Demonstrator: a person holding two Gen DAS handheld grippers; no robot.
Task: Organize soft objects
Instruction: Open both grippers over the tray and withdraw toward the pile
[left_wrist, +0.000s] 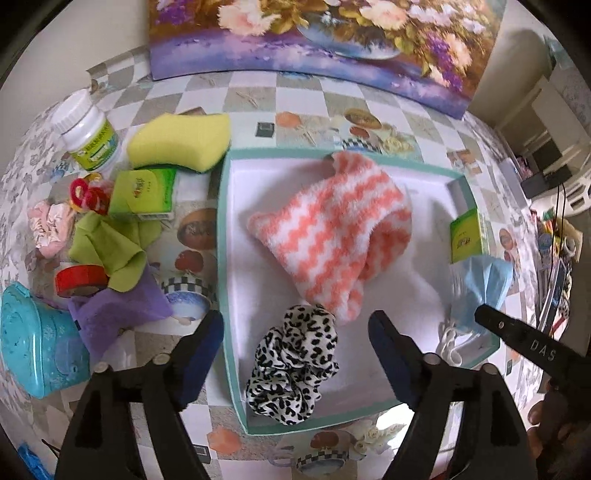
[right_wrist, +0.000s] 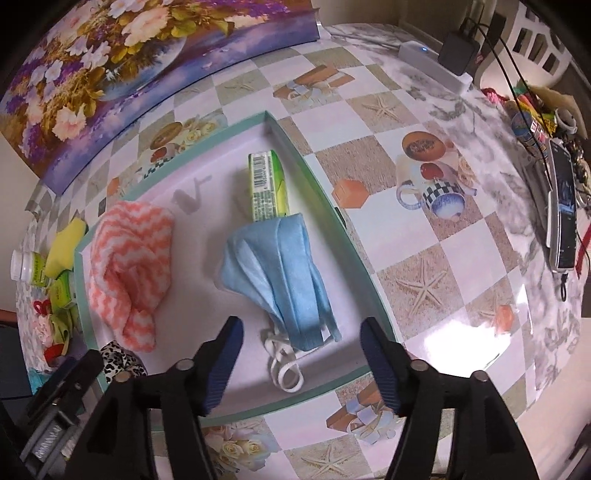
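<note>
A white tray with a teal rim (left_wrist: 221, 236) holds a pink-and-white zigzag fuzzy cloth (left_wrist: 332, 229), a black-and-white leopard scrunchie (left_wrist: 291, 365), a light blue face mask (left_wrist: 484, 284) and a green tissue pack (left_wrist: 467, 236). My left gripper (left_wrist: 295, 325) is open above the scrunchie, its pads clear of it. In the right wrist view my right gripper (right_wrist: 302, 326) is open over the mask (right_wrist: 280, 266), whose white ear loops lie between the fingers untouched. The green pack (right_wrist: 266, 184) lies just beyond the mask, and the fuzzy cloth (right_wrist: 129, 262) is to the left.
Left of the tray lie a yellow sponge (left_wrist: 181, 142), a white bottle (left_wrist: 88, 133), a second green pack (left_wrist: 144, 194), green (left_wrist: 107, 254) and purple (left_wrist: 118, 314) cloths, red tape (left_wrist: 79, 280) and a teal container (left_wrist: 37, 347). A flower painting (left_wrist: 332, 44) stands behind. A phone (right_wrist: 563, 218) and cables lie right.
</note>
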